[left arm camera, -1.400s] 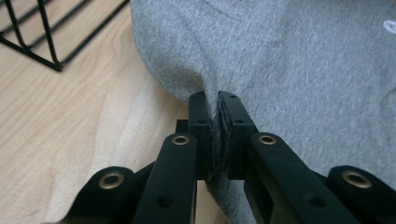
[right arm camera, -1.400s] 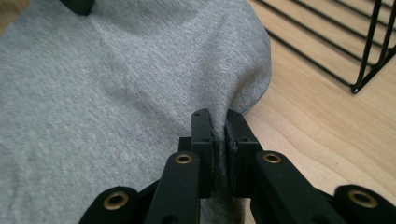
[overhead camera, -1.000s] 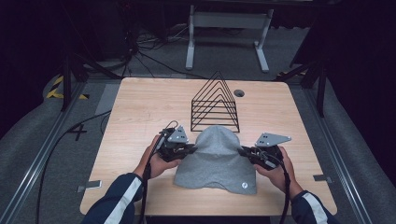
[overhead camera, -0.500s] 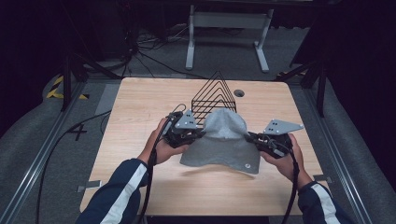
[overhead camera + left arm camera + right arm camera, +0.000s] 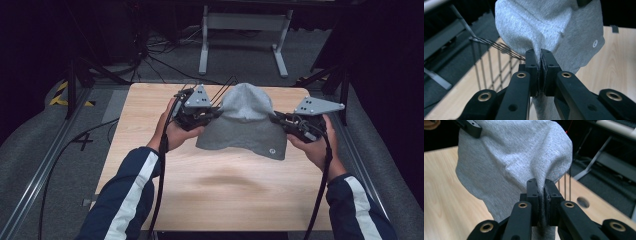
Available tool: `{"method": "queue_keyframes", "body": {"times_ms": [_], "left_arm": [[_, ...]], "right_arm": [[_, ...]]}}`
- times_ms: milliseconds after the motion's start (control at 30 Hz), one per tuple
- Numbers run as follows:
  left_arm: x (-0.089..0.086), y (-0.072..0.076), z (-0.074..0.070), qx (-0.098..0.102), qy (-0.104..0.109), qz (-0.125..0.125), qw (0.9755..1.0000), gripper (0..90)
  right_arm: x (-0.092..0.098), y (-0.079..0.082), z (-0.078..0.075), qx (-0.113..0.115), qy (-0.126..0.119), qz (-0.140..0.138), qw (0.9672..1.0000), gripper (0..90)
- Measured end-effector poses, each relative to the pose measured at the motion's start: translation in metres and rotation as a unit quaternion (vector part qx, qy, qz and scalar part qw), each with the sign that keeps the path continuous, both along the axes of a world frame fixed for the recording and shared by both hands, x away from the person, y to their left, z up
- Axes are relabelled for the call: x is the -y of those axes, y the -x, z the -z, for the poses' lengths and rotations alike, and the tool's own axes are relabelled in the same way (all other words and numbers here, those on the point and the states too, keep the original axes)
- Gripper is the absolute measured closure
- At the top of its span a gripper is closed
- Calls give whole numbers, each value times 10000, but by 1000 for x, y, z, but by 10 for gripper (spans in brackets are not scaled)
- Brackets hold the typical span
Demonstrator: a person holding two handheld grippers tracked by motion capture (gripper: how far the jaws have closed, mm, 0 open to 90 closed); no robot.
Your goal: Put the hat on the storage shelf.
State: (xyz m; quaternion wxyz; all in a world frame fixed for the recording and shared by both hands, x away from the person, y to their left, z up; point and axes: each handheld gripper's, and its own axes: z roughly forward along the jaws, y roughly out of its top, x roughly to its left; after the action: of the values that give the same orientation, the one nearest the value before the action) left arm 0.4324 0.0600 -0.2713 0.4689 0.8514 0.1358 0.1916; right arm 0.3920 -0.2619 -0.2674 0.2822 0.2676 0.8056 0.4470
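Above the surface's (image 5: pixel 150 165) far edge, both tools, left (image 5: pixel 212 114) and right (image 5: pixel 278 120), clamp the cloth (image 5: pixel 245 127); next, probably, draping it over the rack (image 5: pixel 491 62).

Navy sleeves (image 5: pixel 127 200) with white stripes. Black grippers (image 5: pixel 541 53) bear brass-ringed screw holes below the jaws, grey triangular plates (image 5: pixel 199 97) above, black cables (image 5: pixel 161 175) trailing behind.

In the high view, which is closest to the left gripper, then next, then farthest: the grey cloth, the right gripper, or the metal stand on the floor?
1. Grey cloth: pinched in the left gripper.
2. Right gripper: across the cloth, on the right.
3. Metal stand: on the floor beyond the table.
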Motion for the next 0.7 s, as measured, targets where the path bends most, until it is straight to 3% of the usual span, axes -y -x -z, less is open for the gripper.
{"method": "queue_keyframes", "body": {"times_ms": [67, 133, 167, 267, 367, 467, 600, 700], "left_arm": [[-1, -3, -11, 58, 75, -52, 9999, 855], [-2, -7, -22, 169, 104, -98, 9998, 855], [-4, -12, -33, 221, 199, -139, 9995, 855], [-4, -19, -47, 275, 292, -224, 9989, 855], [-2, -28, -61, 362, 265, -308, 9985, 856], [0, -33, -69, 399, 251, -353, 9983, 856], [6, -46, -81, 479, 194, -435, 9977, 856], [8, -56, -81, 450, 138, -487, 9977, 856]], "right_arm": [[0, -2, -6, 76, 12, 12, 10000, 847], [-1, -7, -27, 243, -29, 64, 9997, 847], [-1, -10, -34, 300, -50, 98, 9995, 847], [-1, -18, -50, 414, -110, 176, 9989, 847], [-3, -30, -63, 503, -164, 249, 9983, 847], [-4, -37, -69, 563, -154, 299, 9978, 847], [-4, -57, -79, 579, -244, 406, 9972, 847], [-5, -68, -80, 565, -220, 495, 9969, 847]]}}
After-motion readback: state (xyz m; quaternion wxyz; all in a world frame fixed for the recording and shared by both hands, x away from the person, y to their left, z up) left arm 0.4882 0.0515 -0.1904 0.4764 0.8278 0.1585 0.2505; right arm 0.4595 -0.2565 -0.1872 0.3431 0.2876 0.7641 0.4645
